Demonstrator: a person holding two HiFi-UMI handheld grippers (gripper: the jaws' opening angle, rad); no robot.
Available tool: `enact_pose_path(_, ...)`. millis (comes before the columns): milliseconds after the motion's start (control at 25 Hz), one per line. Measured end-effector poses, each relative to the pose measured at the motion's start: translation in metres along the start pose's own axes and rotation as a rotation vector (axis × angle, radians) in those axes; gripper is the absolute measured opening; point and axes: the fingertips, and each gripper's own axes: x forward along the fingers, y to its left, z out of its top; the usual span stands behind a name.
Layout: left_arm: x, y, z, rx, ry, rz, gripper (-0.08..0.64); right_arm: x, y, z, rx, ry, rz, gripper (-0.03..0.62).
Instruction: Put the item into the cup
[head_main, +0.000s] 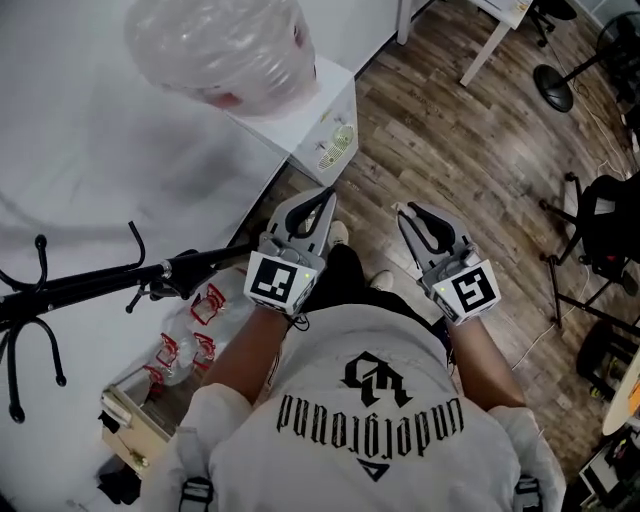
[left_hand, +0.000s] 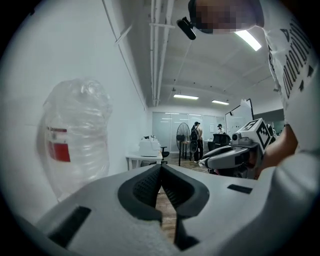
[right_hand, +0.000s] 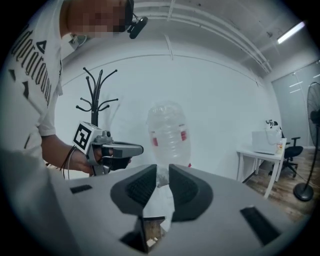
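Observation:
My right gripper (right_hand: 161, 172) is shut on a crumpled white item (right_hand: 159, 197) that fills the gap between its dark pads and hangs down behind them. In the head view this gripper (head_main: 408, 214) is held over the wooden floor, in front of the person's body. Beside it my left gripper (head_main: 322, 200) has its jaws together at the tips, and in its own view (left_hand: 160, 167) nothing shows between the pads. Each gripper appears in the other's view, the right gripper (left_hand: 209, 161) and the left gripper (right_hand: 136, 148). No cup shows in any view.
A large clear water bottle (head_main: 225, 50) tops a white dispenser (head_main: 325, 130) against the wall at the left. A black coat rack (head_main: 60, 290) lies across the lower left, above several red-labelled bottles (head_main: 190, 340). Office chairs (head_main: 600, 230) stand at the right, with a white table (right_hand: 260, 152) and a fan (right_hand: 312, 145) farther off.

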Motion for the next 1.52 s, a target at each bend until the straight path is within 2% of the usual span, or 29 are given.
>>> enact_pose_path(360, 0.062, 0.063, -0.089, -0.014, 0.123, -0.026, 0.008, 0.097, -0.055, -0.078, 0.049, 0.131, -0.028, 0.081)
enact_pose_path(600, 0.106, 0.087, -0.149, -0.015, 0.196, -0.073, 0.008, 0.158, -0.088, -0.137, 0.024, 0.206, -0.041, 0.081)
enact_pose_path(840, 0.137, 0.114, -0.223, -0.076, 0.307, -0.04, 0.008, 0.212, -0.116, -0.199, 0.066, 0.272, -0.037, 0.083)
enact_pose_path(1040, 0.149, 0.125, -0.273, -0.103, 0.361, -0.018, 0.008, 0.252, -0.133, -0.251, 0.081, 0.331, -0.035, 0.083)
enact_pose_path(1240, 0.159, 0.129, -0.31, -0.148, 0.409, 0.013, 0.008, 0.284, -0.15, -0.299, 0.095, 0.388, -0.032, 0.084)
enact_pose_path(1520, 0.172, 0.136, -0.336, -0.173, 0.412, 0.036, 0.008, 0.321, -0.159, -0.356, 0.091, 0.464, -0.014, 0.087)
